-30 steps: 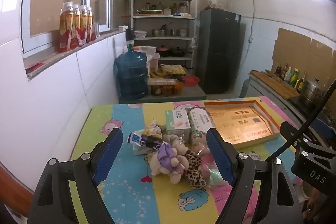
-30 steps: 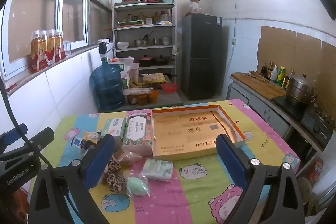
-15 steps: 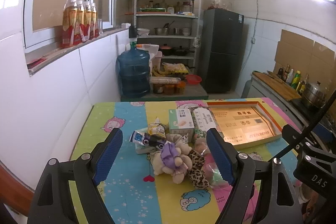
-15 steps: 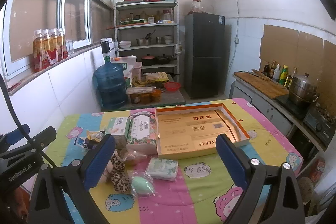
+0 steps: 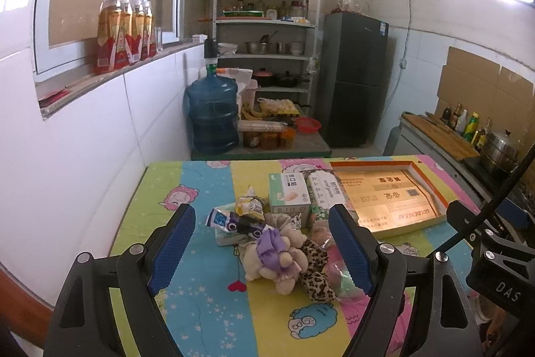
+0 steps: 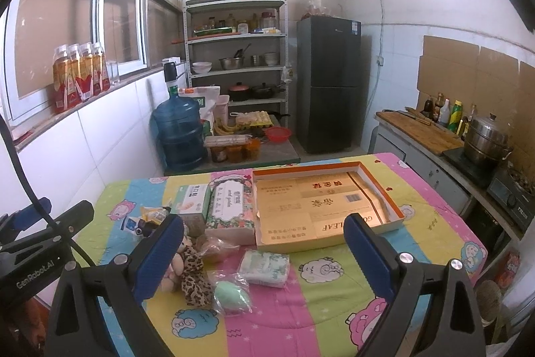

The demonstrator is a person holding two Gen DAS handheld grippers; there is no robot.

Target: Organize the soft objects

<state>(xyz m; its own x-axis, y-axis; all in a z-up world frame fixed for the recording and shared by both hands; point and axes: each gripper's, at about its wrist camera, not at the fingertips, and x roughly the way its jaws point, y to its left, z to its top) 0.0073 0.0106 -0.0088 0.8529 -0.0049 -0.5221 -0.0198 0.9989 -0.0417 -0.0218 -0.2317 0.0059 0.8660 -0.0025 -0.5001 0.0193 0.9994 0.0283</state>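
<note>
A pile of soft things lies mid-table: a beige plush toy with a purple bow [image 5: 279,258], a leopard-print scrunchie [image 5: 316,270] [image 6: 194,271], a mint sponge in a clear bag [image 6: 230,293], a tissue pack [image 6: 264,266] and snack packets [image 5: 234,223]. A shallow orange-rimmed cardboard tray [image 6: 321,213] [image 5: 384,199] lies at the right. My left gripper [image 5: 259,251] is open and empty, held above the table's near side before the plush. My right gripper [image 6: 264,260] is open and empty, before the tissue pack.
A green-white box [image 5: 289,194] and a floral tissue box [image 6: 230,209] stand beside the tray. A white tiled wall borders the table's left. A blue water jug [image 5: 212,116], shelves and a dark fridge [image 6: 327,82] stand beyond. A counter with a pot [image 6: 486,143] runs along the right.
Both grippers have pulled back slightly and tilted up, so the table objects sit a little lower and farther in view. Both stay open. Nothing on the table moved.
</note>
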